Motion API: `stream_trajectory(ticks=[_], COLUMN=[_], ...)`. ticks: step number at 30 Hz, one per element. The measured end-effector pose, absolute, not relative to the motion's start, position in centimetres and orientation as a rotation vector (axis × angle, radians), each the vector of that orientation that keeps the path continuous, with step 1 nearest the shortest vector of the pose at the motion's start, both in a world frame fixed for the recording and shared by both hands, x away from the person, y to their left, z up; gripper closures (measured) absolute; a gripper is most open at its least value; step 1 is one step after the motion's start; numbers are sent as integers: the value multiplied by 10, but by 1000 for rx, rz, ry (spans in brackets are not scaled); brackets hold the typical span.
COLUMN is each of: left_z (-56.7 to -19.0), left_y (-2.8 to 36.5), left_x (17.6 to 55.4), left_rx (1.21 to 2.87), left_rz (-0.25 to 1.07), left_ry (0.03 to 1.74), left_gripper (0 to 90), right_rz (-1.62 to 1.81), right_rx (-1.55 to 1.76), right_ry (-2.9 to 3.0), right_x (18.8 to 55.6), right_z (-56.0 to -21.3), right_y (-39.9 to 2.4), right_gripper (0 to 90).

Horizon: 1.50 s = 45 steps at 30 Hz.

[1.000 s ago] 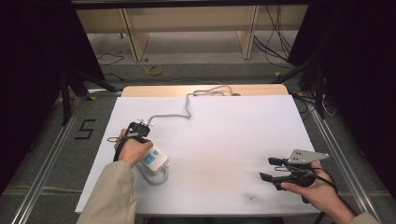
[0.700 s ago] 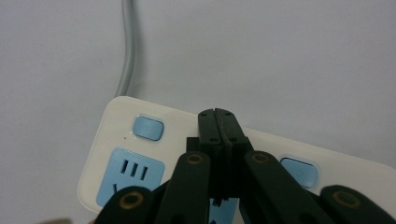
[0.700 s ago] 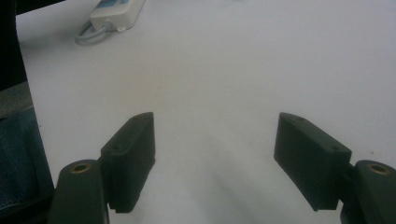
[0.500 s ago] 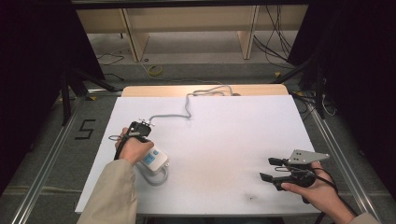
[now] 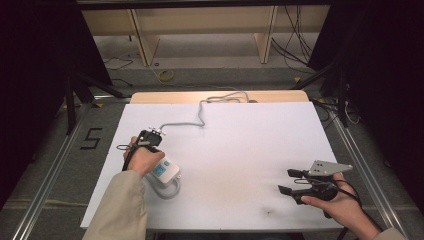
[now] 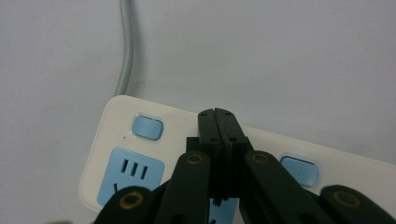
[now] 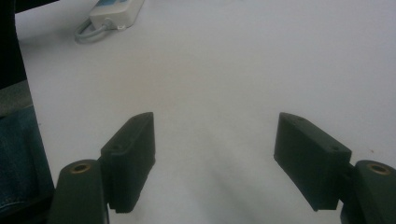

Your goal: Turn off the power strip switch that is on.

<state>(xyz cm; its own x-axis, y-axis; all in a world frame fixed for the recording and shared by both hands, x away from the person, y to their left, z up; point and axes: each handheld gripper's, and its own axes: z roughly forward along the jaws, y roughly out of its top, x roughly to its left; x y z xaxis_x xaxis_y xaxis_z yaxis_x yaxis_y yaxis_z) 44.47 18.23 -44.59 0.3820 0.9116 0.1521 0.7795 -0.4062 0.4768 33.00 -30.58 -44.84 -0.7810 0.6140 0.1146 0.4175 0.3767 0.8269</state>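
Observation:
A white power strip (image 5: 164,172) with blue sockets lies at the table's left, its grey cable (image 5: 200,117) running to the back edge. My left gripper (image 6: 218,115) is shut with nothing between its jaws. Its tips rest on the power strip (image 6: 119,112), between two blue buttons (image 6: 147,127). In the high view a hand holds the left gripper (image 5: 148,140) over the strip and hides the jaws. My right gripper (image 5: 290,181) stands open low over the bare white table (image 5: 250,145) at the front right; the right gripper (image 7: 215,154) holds nothing.
The strip (image 7: 116,10) and a loop of its cable (image 7: 88,32) lie far off in the right gripper view. The table's front edge (image 5: 225,229) is close to both hands. Beyond the table are wooden shelves (image 5: 200,30) and floor cables.

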Motion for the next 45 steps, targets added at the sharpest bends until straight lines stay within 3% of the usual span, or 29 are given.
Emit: stream_trajectory(ticks=[45], left_z=[-447], left_y=[182], left_x=[443], left_rx=[2317], left_rz=[587], left_ry=[1463], left_gripper=[900], right_rz=[1361], right_rx=[919], right_ry=[2426], right_x=[330], right_z=[-448], right_y=[-306], right_gripper=[296])
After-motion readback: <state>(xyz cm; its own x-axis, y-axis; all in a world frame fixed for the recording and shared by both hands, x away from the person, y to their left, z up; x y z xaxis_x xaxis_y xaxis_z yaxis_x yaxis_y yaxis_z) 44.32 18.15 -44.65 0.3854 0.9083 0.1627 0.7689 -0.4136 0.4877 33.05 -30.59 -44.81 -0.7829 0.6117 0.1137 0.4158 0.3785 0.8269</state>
